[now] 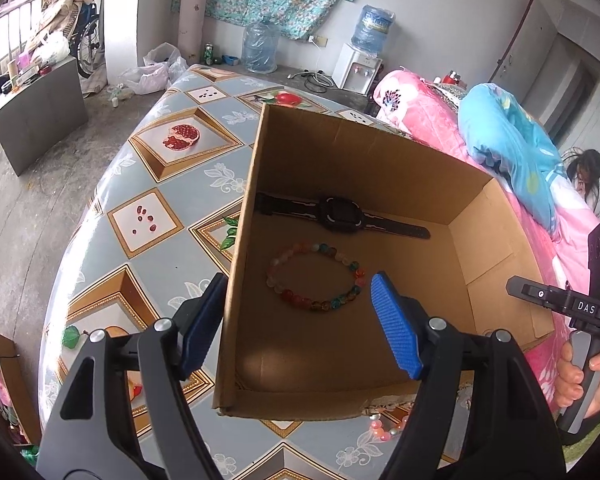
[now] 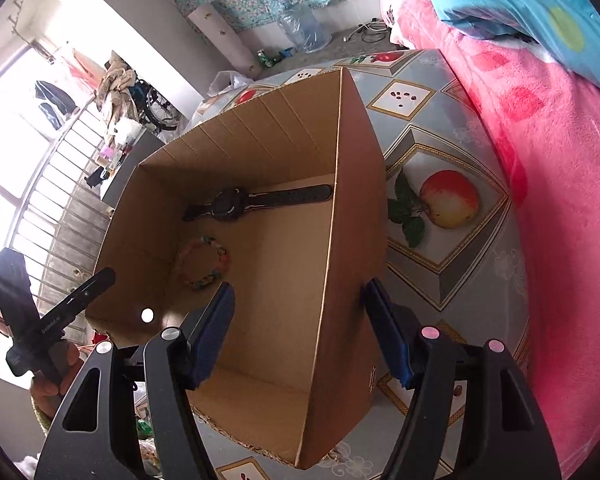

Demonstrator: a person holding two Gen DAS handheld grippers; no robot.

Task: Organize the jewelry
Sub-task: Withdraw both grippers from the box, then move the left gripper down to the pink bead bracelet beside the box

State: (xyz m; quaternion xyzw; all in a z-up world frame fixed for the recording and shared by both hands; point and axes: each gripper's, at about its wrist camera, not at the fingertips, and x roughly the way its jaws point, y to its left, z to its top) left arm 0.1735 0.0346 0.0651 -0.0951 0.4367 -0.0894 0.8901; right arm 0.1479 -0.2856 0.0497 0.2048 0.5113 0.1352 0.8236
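Open cardboard box (image 1: 380, 168) on counter (image 1: 160, 168): one black watch (image 1: 340, 214), one multicolour bead bracelet (image 1: 316, 276). Second bracelet (image 1: 384, 430) outside. Left gripper (image 1: 300, 320), right gripper (image 2: 300, 332): jaws released, each straddling a box wall.

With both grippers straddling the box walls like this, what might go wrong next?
1. Each open gripper, left gripper and right gripper, straddles a thin wall of the cardboard box; clamping may buckle it.
2. Tilting could slide the bead bracelet and watch.
3. Another bracelet outside may get left.
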